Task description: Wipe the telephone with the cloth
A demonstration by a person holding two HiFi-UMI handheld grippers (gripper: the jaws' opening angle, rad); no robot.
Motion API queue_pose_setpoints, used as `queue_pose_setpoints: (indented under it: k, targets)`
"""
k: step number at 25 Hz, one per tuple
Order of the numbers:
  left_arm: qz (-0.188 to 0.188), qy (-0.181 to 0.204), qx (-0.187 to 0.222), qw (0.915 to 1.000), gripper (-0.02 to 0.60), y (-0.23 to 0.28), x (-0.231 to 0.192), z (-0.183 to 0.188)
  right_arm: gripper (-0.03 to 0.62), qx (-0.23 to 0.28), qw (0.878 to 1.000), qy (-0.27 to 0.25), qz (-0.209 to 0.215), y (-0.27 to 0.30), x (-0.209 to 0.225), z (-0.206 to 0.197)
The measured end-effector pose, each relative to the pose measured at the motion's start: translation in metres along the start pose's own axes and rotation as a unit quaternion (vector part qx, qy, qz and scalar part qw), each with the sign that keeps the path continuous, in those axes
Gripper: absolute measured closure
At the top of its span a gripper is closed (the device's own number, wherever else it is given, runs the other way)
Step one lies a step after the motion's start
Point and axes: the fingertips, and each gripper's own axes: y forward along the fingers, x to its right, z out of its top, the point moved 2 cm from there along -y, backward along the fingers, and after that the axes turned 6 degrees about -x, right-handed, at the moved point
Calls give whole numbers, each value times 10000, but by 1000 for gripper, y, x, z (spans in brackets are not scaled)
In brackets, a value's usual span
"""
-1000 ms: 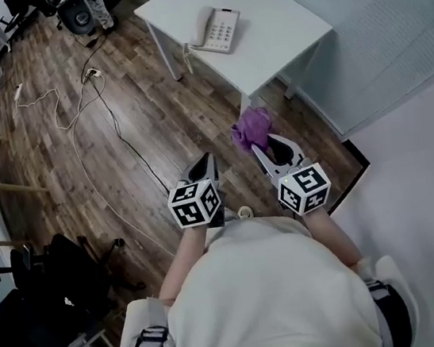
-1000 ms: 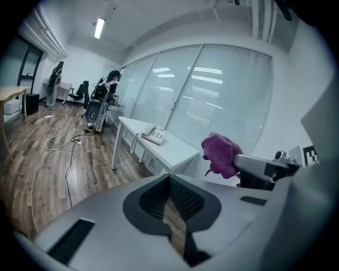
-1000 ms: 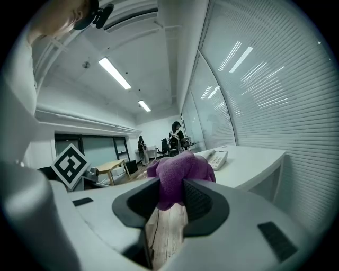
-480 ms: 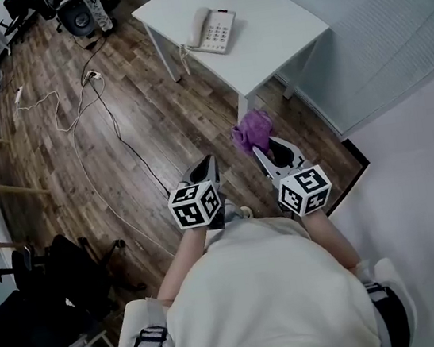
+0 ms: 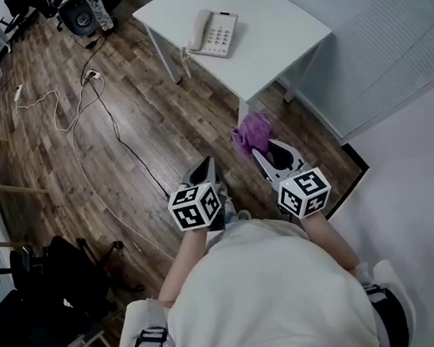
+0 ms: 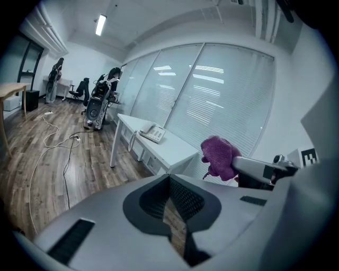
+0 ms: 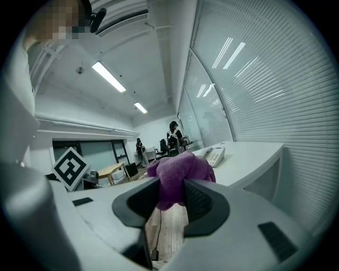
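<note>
Right gripper (image 5: 270, 151): jaws clamped on purple cloth (image 5: 253, 131), held over the floor (image 5: 145, 115), short of the counter (image 5: 282, 35). Left gripper (image 5: 205, 169): jaws fully together, empty. Telephone (image 5: 214, 31) sits on counter, well apart from cloth.

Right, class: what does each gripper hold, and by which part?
The right gripper grips the purple cloth by its bunched lower part; the left gripper is shut on nothing.

Office: white desk (image 5: 282, 35) with telephone (image 5: 214, 33), swivel chairs (image 5: 64, 272), glass partitions (image 6: 212, 90).
</note>
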Motion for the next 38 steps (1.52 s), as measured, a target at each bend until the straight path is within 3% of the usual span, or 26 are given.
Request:
queue_pose_setpoints:
  k: [19,38]
  targets:
    - [-100,-53,-49,9999,561,78,-50,73,454,-59,9998,2,-198,94,50,44]
    - [-461,205,-143,9986,561,169,-112,202,454,67,9980,137,-606,215,97,124]
